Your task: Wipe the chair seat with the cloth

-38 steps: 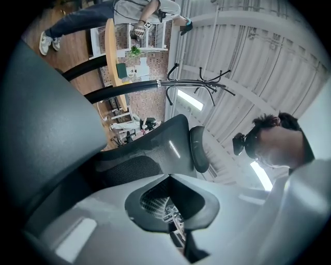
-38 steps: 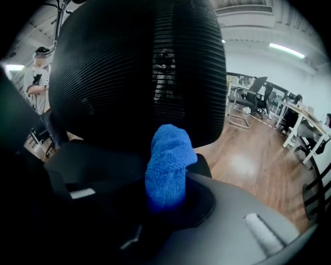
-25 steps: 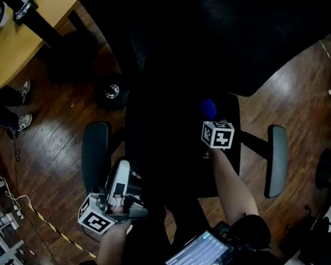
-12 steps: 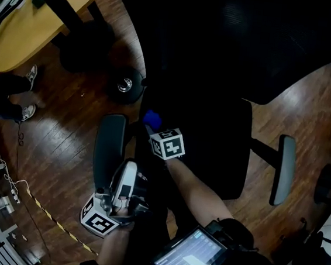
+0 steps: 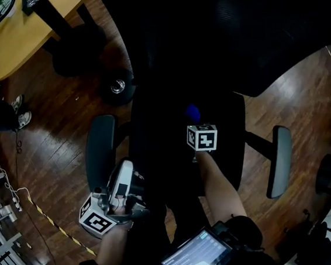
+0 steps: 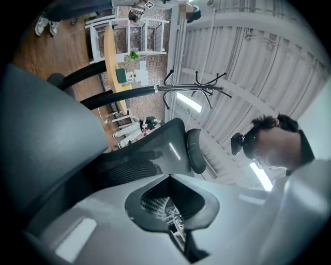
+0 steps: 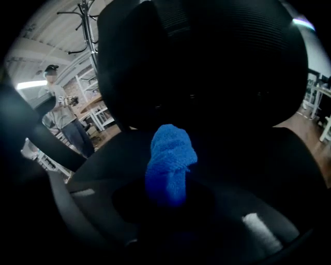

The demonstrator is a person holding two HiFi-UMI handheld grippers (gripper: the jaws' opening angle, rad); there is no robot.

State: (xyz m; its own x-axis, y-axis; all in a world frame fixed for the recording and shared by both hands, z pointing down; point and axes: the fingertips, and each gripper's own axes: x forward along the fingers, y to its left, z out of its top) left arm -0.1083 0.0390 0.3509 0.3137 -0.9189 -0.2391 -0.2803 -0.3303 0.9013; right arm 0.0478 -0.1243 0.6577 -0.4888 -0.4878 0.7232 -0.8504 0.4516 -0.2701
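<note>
Blue cloth [image 7: 169, 163], bunched up, and my right gripper [image 7: 168, 194] has its jaws clamped on it, the wad poking out ahead. It's over the middle of the black seat [image 5: 231, 127], towards the back; whether it presses down, I can't tell. Behind it rises the black backrest [image 7: 207, 62], filling most of the right gripper view.

My left gripper [image 6: 170, 180] has its jaws pressed together with nothing between them. It's held low, just beside the left armrest [image 5: 99, 151] and off the seat. The right armrest [image 5: 280, 161] sits well apart, on the far side of the seat.

Under it all is a dark wood plank floor [image 5: 53, 140], shiny in patches. A pale wood table [image 5: 17, 37] stands at the upper left. A metal coat stand [image 6: 191, 90] shows against a ribbed wall, and a person [image 7: 64, 121] stands off to the side by white racks.

The count: one cloth, one seat, two armrests, one table, two grippers.
</note>
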